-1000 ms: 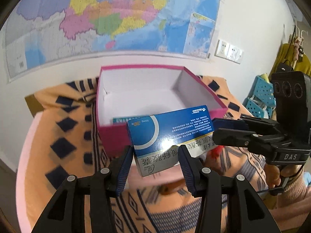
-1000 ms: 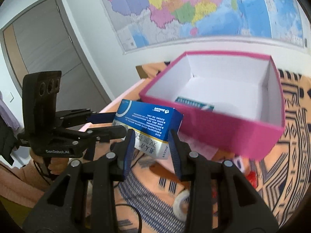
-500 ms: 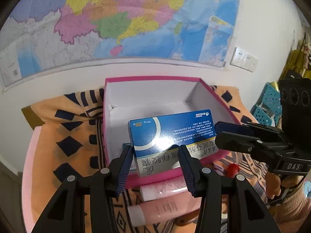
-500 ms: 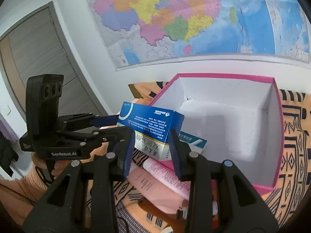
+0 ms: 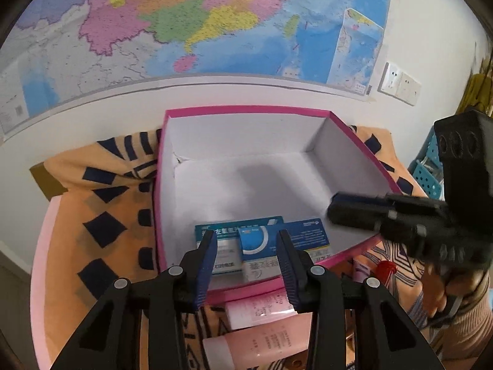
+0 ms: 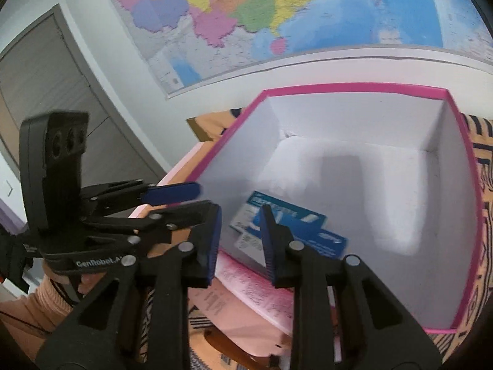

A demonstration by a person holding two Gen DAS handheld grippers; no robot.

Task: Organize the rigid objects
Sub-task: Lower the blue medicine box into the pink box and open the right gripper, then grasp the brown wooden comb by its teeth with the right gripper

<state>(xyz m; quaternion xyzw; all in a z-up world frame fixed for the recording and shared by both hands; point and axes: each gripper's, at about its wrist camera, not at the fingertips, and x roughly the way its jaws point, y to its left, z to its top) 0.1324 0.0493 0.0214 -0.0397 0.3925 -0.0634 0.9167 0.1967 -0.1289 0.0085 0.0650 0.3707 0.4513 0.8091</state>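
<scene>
A pink box with a white inside (image 5: 246,111) (image 6: 354,87) stands on the patterned cloth. Two medicine boxes lie at its near end: a blue one (image 5: 305,237) (image 6: 311,234) and a teal-and-white one (image 5: 228,231) (image 6: 246,215) beside it. My left gripper (image 5: 246,246) is open and empty above the box's near wall, its fingers apart either side of the blue box without touching it. My right gripper (image 6: 240,225) is also open and empty, just over the box's near left wall. Each gripper shows in the other's view.
Pink tubes and a pink package (image 5: 262,330) (image 6: 255,280) lie on the orange patterned cloth (image 5: 101,215) in front of the box. A red-capped item (image 5: 386,268) lies at the right. A map hangs on the wall behind. Blue baskets (image 5: 426,169) stand at far right.
The blue medicine box, held between both grippers before, now lies inside the pink box. Both grippers have opened and let go of it.
</scene>
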